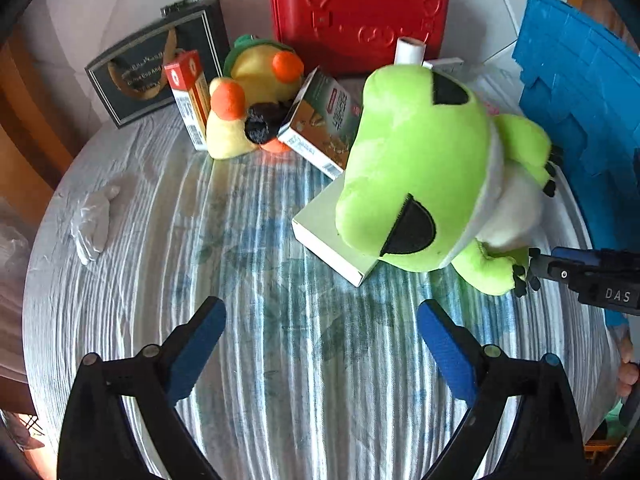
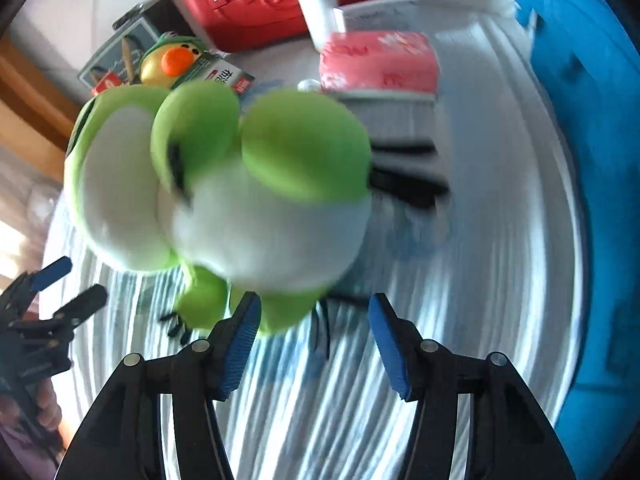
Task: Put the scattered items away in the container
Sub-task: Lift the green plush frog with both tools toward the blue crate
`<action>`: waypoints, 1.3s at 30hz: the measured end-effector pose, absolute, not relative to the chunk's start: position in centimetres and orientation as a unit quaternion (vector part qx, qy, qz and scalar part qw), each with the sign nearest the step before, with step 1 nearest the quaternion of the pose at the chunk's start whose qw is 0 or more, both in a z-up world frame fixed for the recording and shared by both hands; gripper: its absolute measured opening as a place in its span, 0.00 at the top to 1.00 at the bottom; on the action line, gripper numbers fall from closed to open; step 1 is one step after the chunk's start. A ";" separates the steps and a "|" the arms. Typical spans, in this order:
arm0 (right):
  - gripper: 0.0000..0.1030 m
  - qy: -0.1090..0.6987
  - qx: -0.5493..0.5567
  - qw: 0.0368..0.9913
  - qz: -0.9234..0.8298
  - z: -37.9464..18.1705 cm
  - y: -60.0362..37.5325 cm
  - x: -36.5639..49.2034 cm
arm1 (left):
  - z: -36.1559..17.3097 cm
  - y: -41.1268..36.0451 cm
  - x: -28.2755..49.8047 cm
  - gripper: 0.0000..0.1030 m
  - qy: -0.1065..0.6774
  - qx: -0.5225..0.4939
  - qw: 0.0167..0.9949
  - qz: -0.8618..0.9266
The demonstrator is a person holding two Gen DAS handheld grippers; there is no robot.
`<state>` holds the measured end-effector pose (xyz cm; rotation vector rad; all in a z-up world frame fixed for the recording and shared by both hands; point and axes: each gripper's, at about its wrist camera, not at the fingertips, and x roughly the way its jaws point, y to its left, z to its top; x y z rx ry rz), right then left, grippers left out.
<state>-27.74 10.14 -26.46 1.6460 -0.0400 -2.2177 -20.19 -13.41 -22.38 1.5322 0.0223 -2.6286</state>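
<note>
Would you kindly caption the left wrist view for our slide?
Open left gripper hovers over striped cloth before green frog plush.

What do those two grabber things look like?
Both the left gripper and the right gripper are black plastic, with two jaws lined in ribbed blue pads and small round silver rivets at the joints. Seen from the side, the right one carries white letters, DAS.

Green frog plush [image 1: 420,168]: lime body, white belly, black eye patches, black toes. It's tipped over, head resting on a flat white box [image 1: 332,232]. Behind it: yellow duck plush [image 1: 256,92] with orange cheeks, flanked by a red-white carton [image 1: 188,96] and a green-white carton [image 1: 320,120], both tilted. Pink pack [image 2: 380,64] and white roll [image 2: 320,12] farther back. Blue container [image 1: 580,80] on the right edge.
</note>
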 end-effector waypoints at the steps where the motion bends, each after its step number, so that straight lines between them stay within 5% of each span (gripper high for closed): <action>1: 0.45 -0.015 0.582 0.186 -0.791 -26.3 10.3 -27.4 | -21.8 -12.9 -20.0 0.05 -0.003 0.491 0.050 -0.870; 4: 0.39 -0.020 0.570 0.185 -0.800 -25.3 10.8 -26.5 | -20.7 -11.1 -20.2 0.05 -0.038 0.456 0.048 -0.888; 7: 0.17 -0.036 0.552 0.179 -0.813 -24.1 11.3 -26.0 | -20.1 -9.5 -21.1 0.04 -0.055 0.442 0.037 -0.895; 10: 0.15 -0.055 0.530 0.171 -0.829 -22.8 11.9 -25.7 | -20.4 -9.1 -22.5 0.04 -0.059 0.438 0.021 -0.897; 13: 0.01 -0.069 0.525 0.163 -0.833 -22.6 12.3 -26.3 | -22.0 -8.3 -24.2 0.02 -0.079 0.446 0.015 -0.891; 19: 0.01 -0.104 0.542 0.163 -0.818 -25.0 11.8 -27.5 | -24.6 -8.2 -26.5 0.02 -0.090 0.461 -0.012 -0.882; 21: 0.04 -0.111 0.545 0.162 -0.815 -26.2 11.4 -28.3 | -25.0 -8.0 -26.9 0.02 -0.095 0.461 -0.018 -0.882; 23: 0.32 -0.115 0.551 0.162 -0.810 -27.2 10.9 -28.8 | -25.7 -8.1 -27.3 0.02 -0.095 0.467 -0.028 -0.879; 24: 0.36 -0.116 0.559 0.165 -0.804 -27.9 10.7 -29.1 | -26.0 -8.2 -27.5 0.02 -0.091 0.469 -0.032 -0.878; 31: 0.33 -0.159 0.585 0.197 -0.770 -30.3 9.8 -30.9 | -27.1 -9.6 -28.2 0.03 -0.049 0.466 -0.036 -0.883; 33: 0.37 -0.169 0.591 0.201 -0.763 -30.8 9.8 -31.1 | -27.1 -9.4 -27.9 0.17 -0.038 0.462 -0.058 -0.884; 35: 0.52 -0.157 0.597 0.210 -0.758 -31.0 9.1 -31.1 | -26.7 -8.7 -27.5 0.31 -0.055 0.450 -0.056 -0.890; 39: 0.56 -0.106 0.567 0.204 -0.791 -28.5 8.1 -30.1 | -25.2 -8.8 -26.2 0.38 -0.033 0.433 -0.059 -0.899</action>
